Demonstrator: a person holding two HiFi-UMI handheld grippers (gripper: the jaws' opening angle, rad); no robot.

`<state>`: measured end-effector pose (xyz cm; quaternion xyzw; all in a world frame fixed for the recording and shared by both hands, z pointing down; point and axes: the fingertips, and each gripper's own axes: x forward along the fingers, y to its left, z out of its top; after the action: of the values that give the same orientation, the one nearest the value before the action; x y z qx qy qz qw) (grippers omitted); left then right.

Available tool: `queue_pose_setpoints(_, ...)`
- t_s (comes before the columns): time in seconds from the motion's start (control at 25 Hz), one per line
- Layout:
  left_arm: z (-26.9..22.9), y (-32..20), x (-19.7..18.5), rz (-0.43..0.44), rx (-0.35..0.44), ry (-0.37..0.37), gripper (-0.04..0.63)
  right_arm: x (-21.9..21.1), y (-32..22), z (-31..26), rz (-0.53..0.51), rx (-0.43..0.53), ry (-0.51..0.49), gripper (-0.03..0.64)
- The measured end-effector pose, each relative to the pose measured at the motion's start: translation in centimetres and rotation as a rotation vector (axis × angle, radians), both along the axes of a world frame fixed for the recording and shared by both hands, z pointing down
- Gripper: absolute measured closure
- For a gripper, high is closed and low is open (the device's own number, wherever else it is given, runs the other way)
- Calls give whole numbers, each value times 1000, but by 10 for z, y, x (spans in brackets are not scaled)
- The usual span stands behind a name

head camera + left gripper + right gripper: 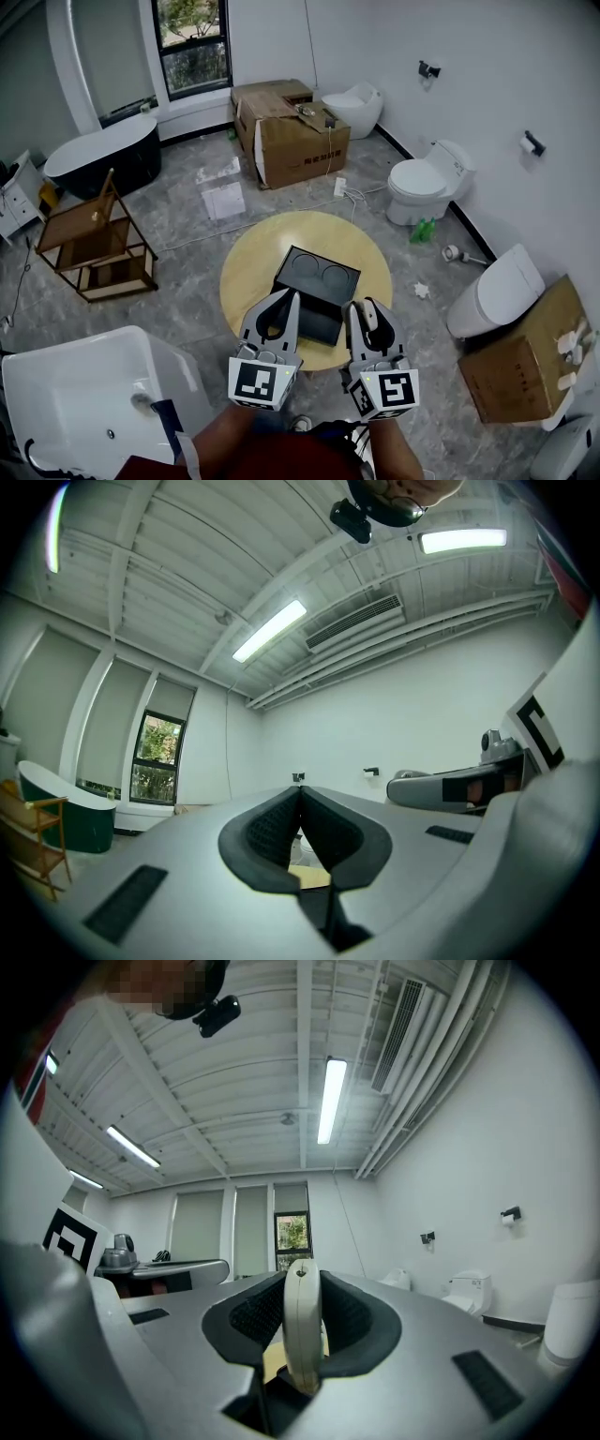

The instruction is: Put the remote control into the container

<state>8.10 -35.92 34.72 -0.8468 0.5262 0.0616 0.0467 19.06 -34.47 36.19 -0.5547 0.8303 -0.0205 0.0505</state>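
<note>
A black container [314, 277] with two round recesses in its top sits on a round yellow table [253, 253]. My right gripper [367, 307] hovers at the table's near edge, just right of the container's front, and is shut on a slim white remote control [369, 317]. In the right gripper view the remote control [302, 1335] stands on edge between the dark pads [352, 1321]. My left gripper [290, 296] sits over the container's near left corner. Its jaws meet at the tips with nothing between them, as the left gripper view [300, 794] also shows.
Round the table stand several white toilets [427, 183], cardboard boxes [291, 131] [520, 361], a black bathtub [103, 155], a white tub [89, 398] at the near left and a wooden shelf [94, 244]. Papers and cables lie on the grey floor.
</note>
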Motion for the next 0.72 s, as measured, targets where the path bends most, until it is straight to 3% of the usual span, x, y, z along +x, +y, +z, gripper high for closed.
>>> queue_pose_setpoints(0.72,23,-55,-49,-20,0,60,580,-55,-77,95,-48,-212,141,500)
